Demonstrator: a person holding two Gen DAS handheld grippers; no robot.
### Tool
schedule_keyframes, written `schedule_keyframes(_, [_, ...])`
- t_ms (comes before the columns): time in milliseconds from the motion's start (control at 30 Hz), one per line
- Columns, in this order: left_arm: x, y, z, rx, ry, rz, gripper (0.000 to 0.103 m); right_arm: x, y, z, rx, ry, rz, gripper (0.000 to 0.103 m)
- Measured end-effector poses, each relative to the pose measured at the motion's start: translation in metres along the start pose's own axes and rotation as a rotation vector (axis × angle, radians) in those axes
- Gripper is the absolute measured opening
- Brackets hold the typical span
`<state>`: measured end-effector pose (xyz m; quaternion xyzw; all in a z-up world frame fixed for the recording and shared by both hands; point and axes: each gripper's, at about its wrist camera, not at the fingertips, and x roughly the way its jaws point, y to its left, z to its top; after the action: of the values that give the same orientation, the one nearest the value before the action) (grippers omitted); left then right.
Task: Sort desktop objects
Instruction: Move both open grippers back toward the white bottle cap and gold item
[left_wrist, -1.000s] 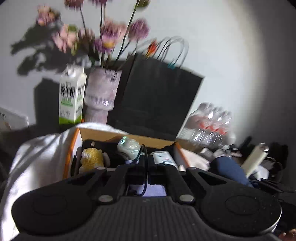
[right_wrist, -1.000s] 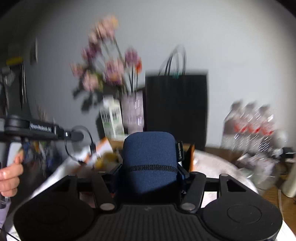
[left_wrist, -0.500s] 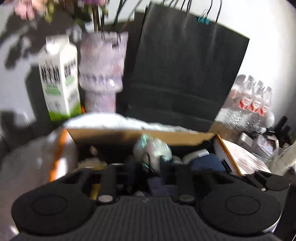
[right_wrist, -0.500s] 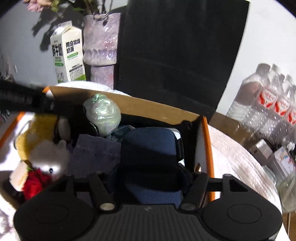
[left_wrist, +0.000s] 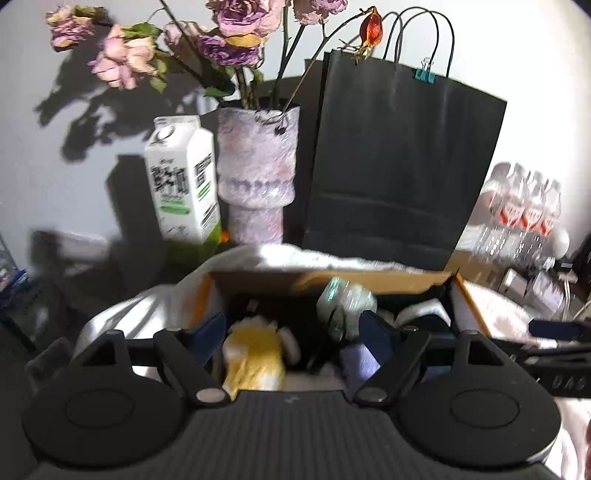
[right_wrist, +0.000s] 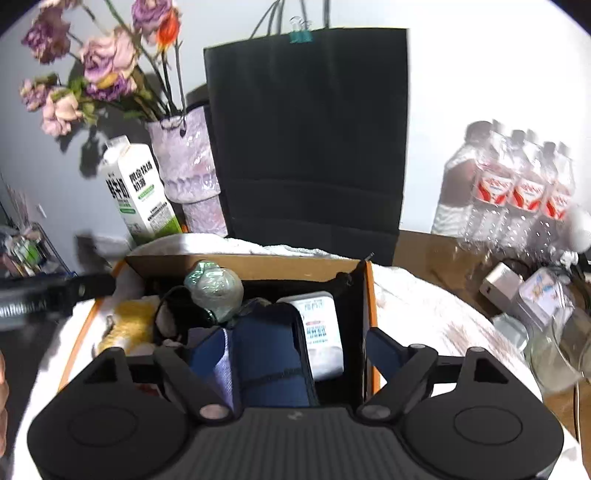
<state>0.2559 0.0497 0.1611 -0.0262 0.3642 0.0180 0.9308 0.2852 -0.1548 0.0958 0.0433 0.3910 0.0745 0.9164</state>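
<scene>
- Right wrist view: right gripper (right_wrist: 295, 341) spread wide, holding nothing, poised over the open cardboard box with orange edges (right_wrist: 369, 314); the dark blue fabric pouch (right_wrist: 271, 354) lies inside the box between the fingers, apparently free of them.
- Left wrist view: left gripper (left_wrist: 293, 328) also wide open and empty, above the same box (left_wrist: 369, 277).
- Box contents: yellow plush toy (right_wrist: 129, 325), crumpled pale green plastic ball (right_wrist: 216, 290), white labelled packet (right_wrist: 321, 332) just right of the pouch, a black cable; a purple cloth (left_wrist: 360, 363) shows in the left view.
- Progress, as I judge it: well along, box nearly full.
- Left on the wooden worktop (right_wrist: 424, 251), right of the box: small white charger (right_wrist: 502, 282), clear glass jar (right_wrist: 554, 354), shrink-wrapped water bottle pack (right_wrist: 517, 184). Can't tell which of these belong in the box.
</scene>
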Motion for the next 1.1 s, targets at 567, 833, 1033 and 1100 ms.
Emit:
schedule_keyframes(567, [-0.178,0.012,-0.249,0.137,-0.174,-0.085,0.094,-0.147,-0.036,-0.248,0.078,-0.211,0.160,0.093])
schedule_keyframes(833, [-0.240,0.025,-0.323,0.025,-0.129,-0.210,0.098,-0.194,-0.009,-0.341,0.087,-0.300,0.040,0.094])
schedule_keyframes(1033, [-0.240,0.016,-0.320,0.086,-0.206,-0.109,0.100,-0.207,0.019,-0.361,-0.032,-0.297,0.027,0.094])
schedule_keyframes(1100, [-0.227,0.015,-0.320,0.064,-0.163,-0.130,0.099,-0.208,0.024,-0.357,-0.054,-0.328,0.006,0.094])
